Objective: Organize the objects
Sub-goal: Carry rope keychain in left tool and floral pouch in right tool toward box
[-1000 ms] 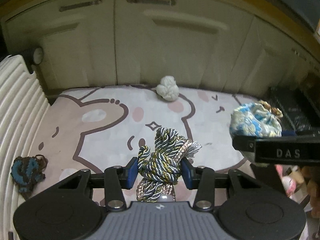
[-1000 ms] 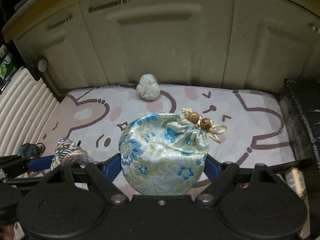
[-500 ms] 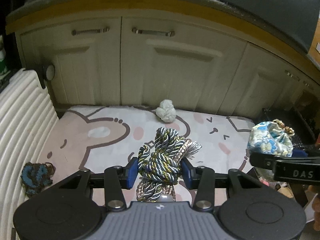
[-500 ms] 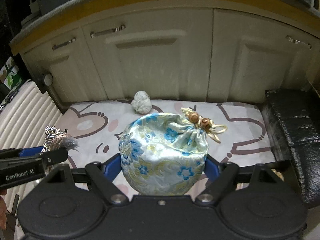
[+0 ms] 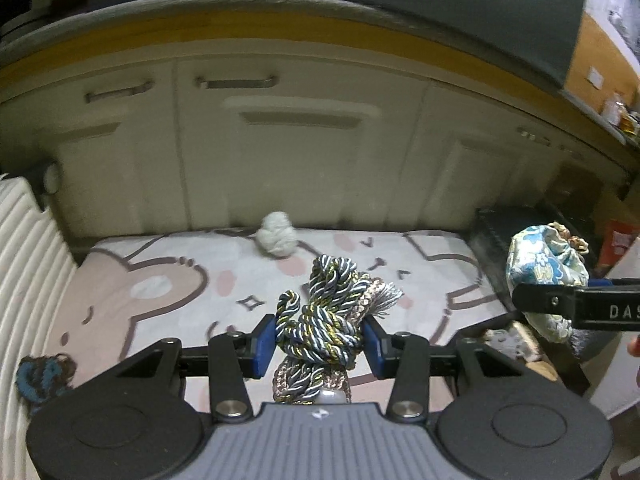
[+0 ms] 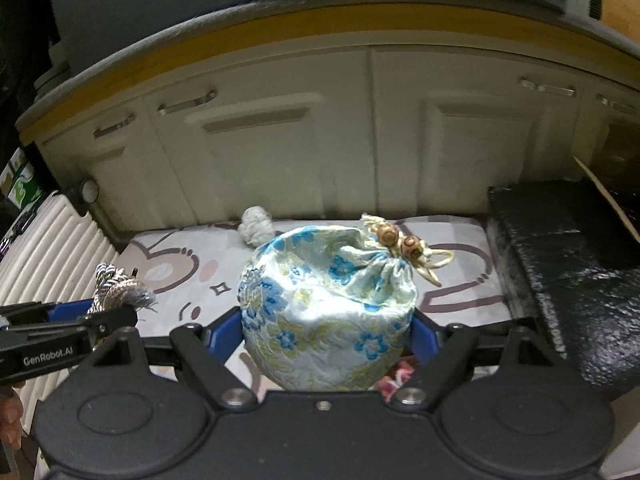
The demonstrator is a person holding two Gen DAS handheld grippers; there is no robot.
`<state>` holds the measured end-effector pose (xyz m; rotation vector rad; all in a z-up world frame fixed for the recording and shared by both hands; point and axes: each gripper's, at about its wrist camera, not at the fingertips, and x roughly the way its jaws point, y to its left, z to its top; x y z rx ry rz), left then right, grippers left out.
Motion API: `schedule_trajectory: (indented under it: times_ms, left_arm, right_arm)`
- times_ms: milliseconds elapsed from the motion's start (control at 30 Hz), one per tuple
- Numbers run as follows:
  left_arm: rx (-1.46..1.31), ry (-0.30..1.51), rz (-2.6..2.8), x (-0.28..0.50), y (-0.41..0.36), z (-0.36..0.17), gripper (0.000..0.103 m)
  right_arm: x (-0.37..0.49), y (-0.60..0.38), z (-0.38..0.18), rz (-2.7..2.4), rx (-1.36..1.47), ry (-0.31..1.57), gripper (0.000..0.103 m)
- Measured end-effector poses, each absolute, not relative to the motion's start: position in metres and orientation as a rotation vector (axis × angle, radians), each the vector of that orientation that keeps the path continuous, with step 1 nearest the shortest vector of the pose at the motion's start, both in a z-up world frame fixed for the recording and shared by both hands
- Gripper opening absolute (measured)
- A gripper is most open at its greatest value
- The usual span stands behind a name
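Two grippers held above a cartoon mat [image 5: 168, 272]: left gripper [image 5: 319, 340] clamps a knotted rope bundle [image 5: 326, 320]; right gripper [image 6: 326, 332] grips a floral drawstring pouch [image 6: 326, 304] between its pads

Knotted blue-gold rope bundle [image 5: 320, 326] and floral drawstring pouch [image 6: 326, 314], both aloft.

— What stands at the back?
— Cream cabinet doors [image 6: 280, 148] with metal bar handles [image 5: 236, 81], under a yellow-edged grey countertop [image 6: 304, 24].
— And below?
— A pale mat [image 5: 168, 280] printed with cartoon animal faces lies on the floor, a white ribbed case [image 6: 52, 248] to its left, a black textured block [image 6: 560, 272] to its right. The light is dim.
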<state>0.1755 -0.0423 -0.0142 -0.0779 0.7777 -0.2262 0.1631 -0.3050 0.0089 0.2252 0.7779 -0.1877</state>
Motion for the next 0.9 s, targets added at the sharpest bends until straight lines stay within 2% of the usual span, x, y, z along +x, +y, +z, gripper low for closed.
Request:
schedule_trajectory:
  times_ms: [333,900]
  left_arm:
    - [0.068,0.744,-0.379,0.181,-0.111,-0.012,0.046]
    - [0.270,0.752,-0.730,0.174,-0.226,-0.045,0.046]
  right_arm:
    - [0.140,-0.356,0.008,-0.268,0.288,0.757,0.084]
    - [0.112,-0.424,-0.012,-0.368,0.391,0.767,0.084]
